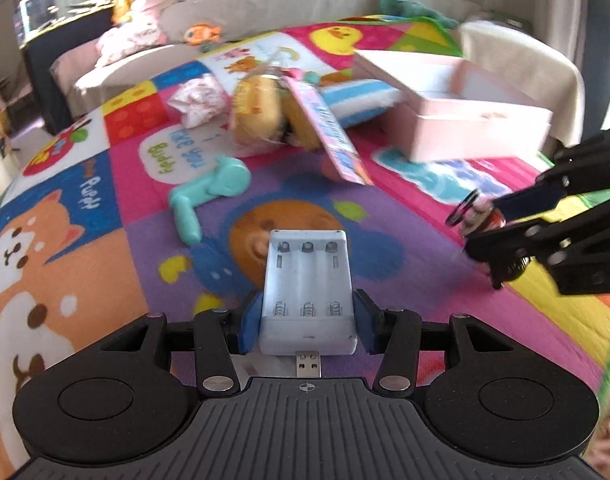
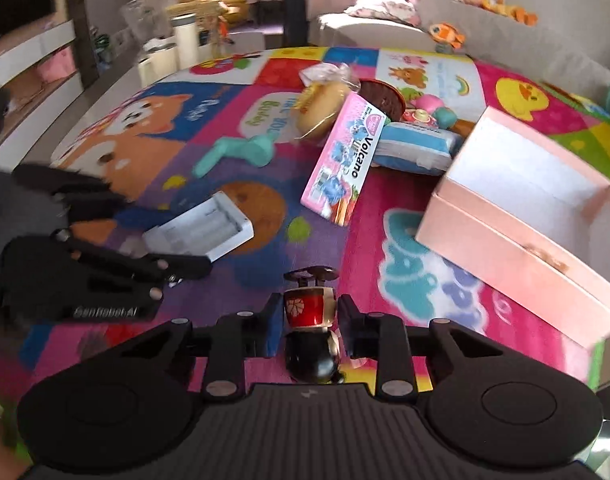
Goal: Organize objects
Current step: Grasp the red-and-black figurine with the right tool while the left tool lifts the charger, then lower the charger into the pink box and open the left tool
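Both pairs of jaws are clamped on something: the left gripper (image 1: 307, 322) pinches a white battery charger (image 1: 308, 292) across its lower end, blue pads pressed to its two long sides, and the right gripper (image 2: 308, 322) is closed tight on a small painted doll (image 2: 309, 330) with a red body, a glossy black head and a thin loop at its far end. That charger is a hard plastic shell, light and stiff, with three empty slots, bare springs and a plug sticking out toward the camera; its flat sides suit the pads, and the plug and springs are best left alone. Smooth and lacquered by the look of it, the doll would probably slip if held by the round head, so the waist is the better place; blur makes its finer details hard to read. Each is held just above the bright, soft play mat (image 1: 117, 216), near the open pink box (image 2: 517, 220), a rigid cardboard tray where I judge they belong.
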`<state>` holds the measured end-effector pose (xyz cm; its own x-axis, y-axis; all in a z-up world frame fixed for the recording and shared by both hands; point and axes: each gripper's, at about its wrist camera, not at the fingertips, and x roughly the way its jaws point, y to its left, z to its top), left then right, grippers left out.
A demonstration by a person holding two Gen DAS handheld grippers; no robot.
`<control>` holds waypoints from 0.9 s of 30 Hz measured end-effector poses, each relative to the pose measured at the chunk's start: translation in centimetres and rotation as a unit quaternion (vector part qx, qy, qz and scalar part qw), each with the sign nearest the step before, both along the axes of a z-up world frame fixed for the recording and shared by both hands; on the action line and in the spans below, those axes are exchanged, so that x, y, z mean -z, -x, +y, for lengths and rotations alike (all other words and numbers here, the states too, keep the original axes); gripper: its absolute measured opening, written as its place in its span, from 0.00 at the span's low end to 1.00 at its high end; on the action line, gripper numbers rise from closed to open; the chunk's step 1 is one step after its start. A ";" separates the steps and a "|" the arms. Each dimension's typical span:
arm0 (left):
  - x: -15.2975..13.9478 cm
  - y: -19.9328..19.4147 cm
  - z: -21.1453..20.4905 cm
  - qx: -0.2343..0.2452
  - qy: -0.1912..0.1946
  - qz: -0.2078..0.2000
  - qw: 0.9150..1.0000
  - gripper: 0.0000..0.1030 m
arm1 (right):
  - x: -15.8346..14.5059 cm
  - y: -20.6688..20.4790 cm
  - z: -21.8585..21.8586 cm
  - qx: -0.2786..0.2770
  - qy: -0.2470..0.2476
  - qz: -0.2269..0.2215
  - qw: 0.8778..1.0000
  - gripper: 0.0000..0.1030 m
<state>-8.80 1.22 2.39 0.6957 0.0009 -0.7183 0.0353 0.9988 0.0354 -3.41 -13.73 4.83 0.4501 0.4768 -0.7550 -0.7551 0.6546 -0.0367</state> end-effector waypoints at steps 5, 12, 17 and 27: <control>-1.6 2.4 -1.6 0.036 0.020 -0.001 0.999 0.51 | -2.3 2.9 -3.9 -0.007 -0.022 0.004 1.000 0.27; -10.0 -0.9 -4.5 0.063 0.041 -0.084 0.994 0.51 | -6.1 4.2 -7.0 0.000 -0.063 -0.043 0.997 0.27; -14.5 -9.0 -7.4 0.044 0.058 -0.143 0.987 0.51 | -6.8 3.9 -8.3 0.001 -0.072 -0.065 0.995 0.27; -8.6 -19.2 -9.2 -0.014 0.105 -0.085 0.991 0.47 | -6.1 0.8 -10.6 0.035 -0.076 -0.051 0.995 0.27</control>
